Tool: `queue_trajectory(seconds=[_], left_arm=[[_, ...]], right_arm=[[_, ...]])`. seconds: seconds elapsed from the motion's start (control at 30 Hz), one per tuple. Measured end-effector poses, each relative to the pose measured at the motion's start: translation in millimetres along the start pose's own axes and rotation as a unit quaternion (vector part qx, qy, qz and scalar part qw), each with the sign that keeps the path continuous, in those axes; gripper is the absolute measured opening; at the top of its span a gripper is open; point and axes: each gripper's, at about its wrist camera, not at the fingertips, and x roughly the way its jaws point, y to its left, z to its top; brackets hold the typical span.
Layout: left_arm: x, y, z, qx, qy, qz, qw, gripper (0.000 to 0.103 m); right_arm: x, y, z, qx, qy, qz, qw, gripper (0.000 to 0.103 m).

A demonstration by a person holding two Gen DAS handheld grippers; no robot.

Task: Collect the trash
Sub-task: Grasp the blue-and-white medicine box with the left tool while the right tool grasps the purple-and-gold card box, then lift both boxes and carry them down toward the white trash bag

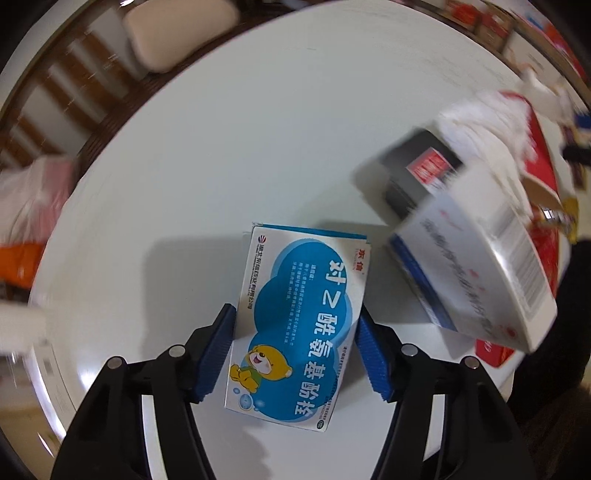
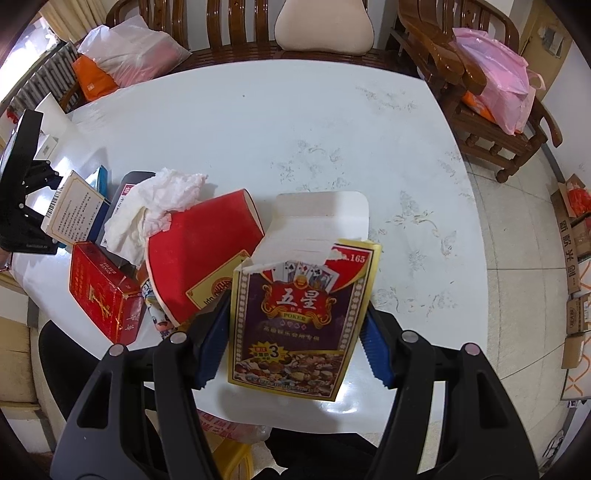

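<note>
Cardboard fills both jaws: left gripper (image 1: pixel 297 354) clamps a glossy blue-and-white box (image 1: pixel 295 325), right gripper (image 2: pixel 297 343) a torn-topped poker box (image 2: pixel 299 317).

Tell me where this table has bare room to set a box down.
The far half of the white table is bare, up to the wooden chairs, and so is the patterned side right of the poker box. The crowded part is the near left, around the crumpled tissue, red carton and red pack.
</note>
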Motion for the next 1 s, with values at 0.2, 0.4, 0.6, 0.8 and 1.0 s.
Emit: queue_trajectory(seconds=[0.2, 0.4, 0.6, 0.8, 1.0], left_arm=[[-21, 20, -12, -0.058, -0.023, 0.017, 0.9979, 0.062], [-62, 16, -34, -0.086, -0.055, 0.03, 0.9943, 0.062], [-97, -11, -57, -0.089, -0.079, 0.035, 0.9923, 0.062], [-119, -41, -79, -0.083, -0.091, 0.044, 0.9915, 0.062], [-130, -68, -106, -0.085, -0.116, 0.047, 0.9885, 0.062]], right_arm=[[-18, 12, -2, -0.01, -0.023, -0.015, 1.0, 0.063], [-48, 19, -2, -0.014, -0.069, -0.053, 0.996, 0.063], [-78, 50, -21, -0.054, -0.096, -0.042, 0.993, 0.063], [-104, 80, -48, -0.085, -0.107, -0.01, 0.991, 0.063], [-121, 109, -82, -0.122, -0.128, -0.029, 0.984, 0.063]])
